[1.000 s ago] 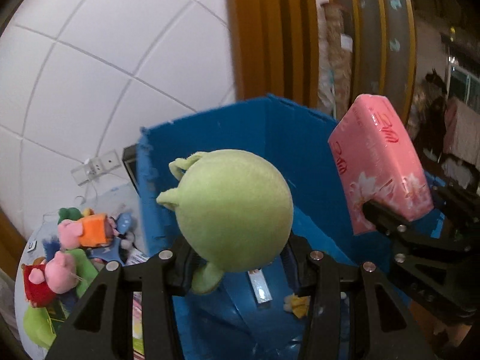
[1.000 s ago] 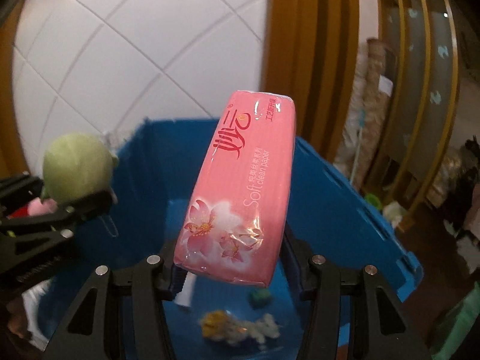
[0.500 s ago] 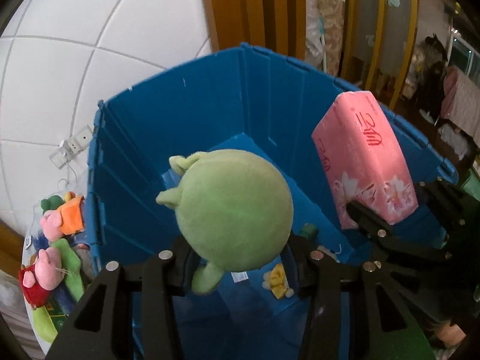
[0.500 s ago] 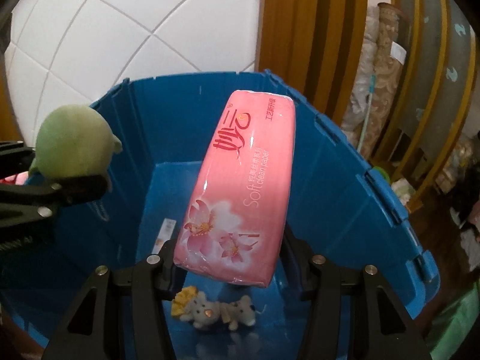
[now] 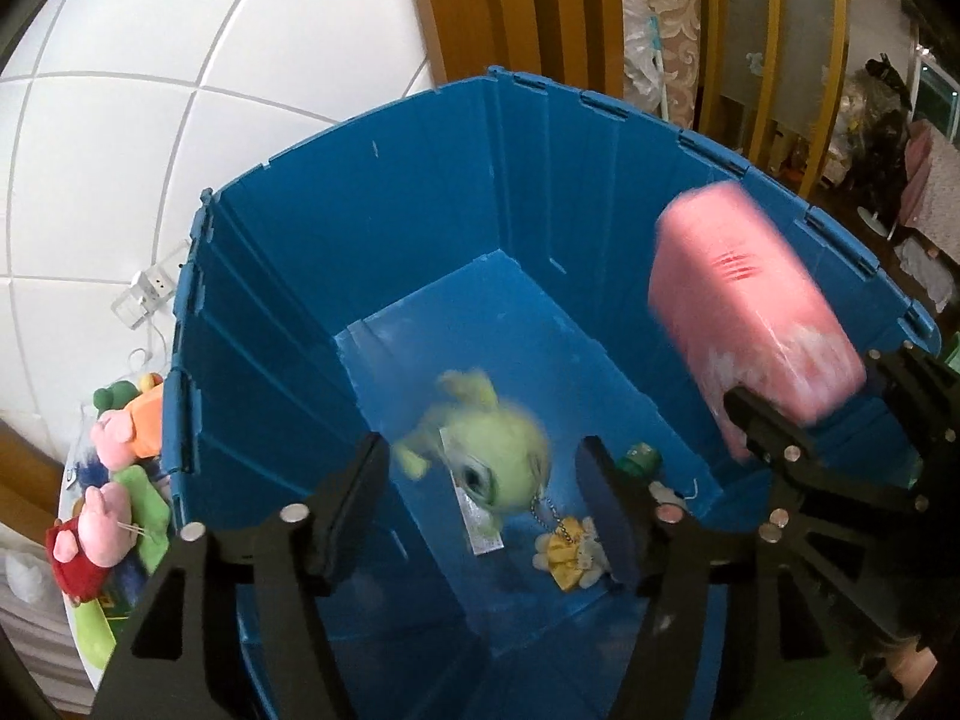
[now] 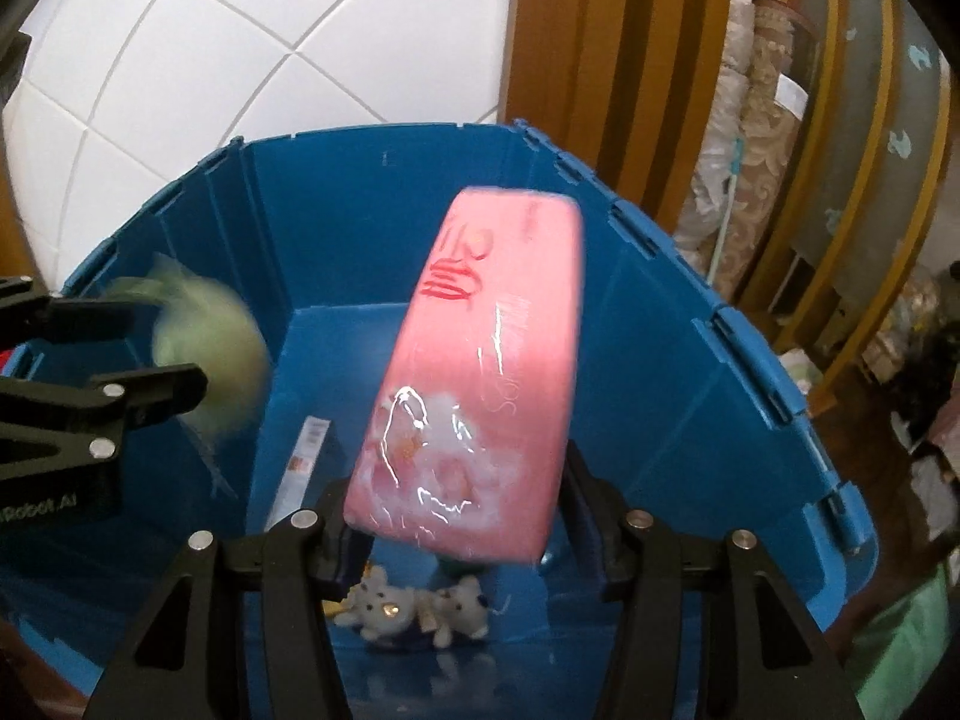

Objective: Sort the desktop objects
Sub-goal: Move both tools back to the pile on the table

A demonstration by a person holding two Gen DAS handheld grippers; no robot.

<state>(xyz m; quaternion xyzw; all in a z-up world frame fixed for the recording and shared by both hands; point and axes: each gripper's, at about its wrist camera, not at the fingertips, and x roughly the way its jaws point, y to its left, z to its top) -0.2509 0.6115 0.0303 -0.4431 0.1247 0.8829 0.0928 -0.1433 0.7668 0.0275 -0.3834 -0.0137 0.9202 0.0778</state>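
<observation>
Both grippers hang over a big blue plastic bin [image 5: 420, 228]. The left gripper [image 5: 486, 504] has its black jaws spread wide and they are opening. The round green plush toy [image 5: 480, 456] shows between them, but the pads do not touch it. It looks blurry and sits lower down inside the bin, free of the jaws, over the blue floor. A white tag and a little chain show by it.

The right gripper [image 6: 459, 525] has its jaws about halfway apart, one on each side of the low end of the pink tissue pack [image 6: 480, 372]. The pack looks blurry and stands tilted, its top end leaning away over the bin. I cannot tell if the pads press on it or if it is slipping free.

On the floor of the bin lies a small white and yellow plush keychain [image 6: 414, 609], just below the pink pack. Near it is a little green thing [image 5: 641, 457] and a flat white strip [image 6: 303, 465] that looks like a label.

Outside the bin, on the left side, is a heap of soft toys: pink pig plushes [image 5: 108, 531] in red and orange clothes, with some green cloth. A white power strip [image 5: 147, 288] sits by the white tiled wall [image 5: 180, 90] behind. Brown wooden slats [image 6: 630, 60] stand behind the bin.
</observation>
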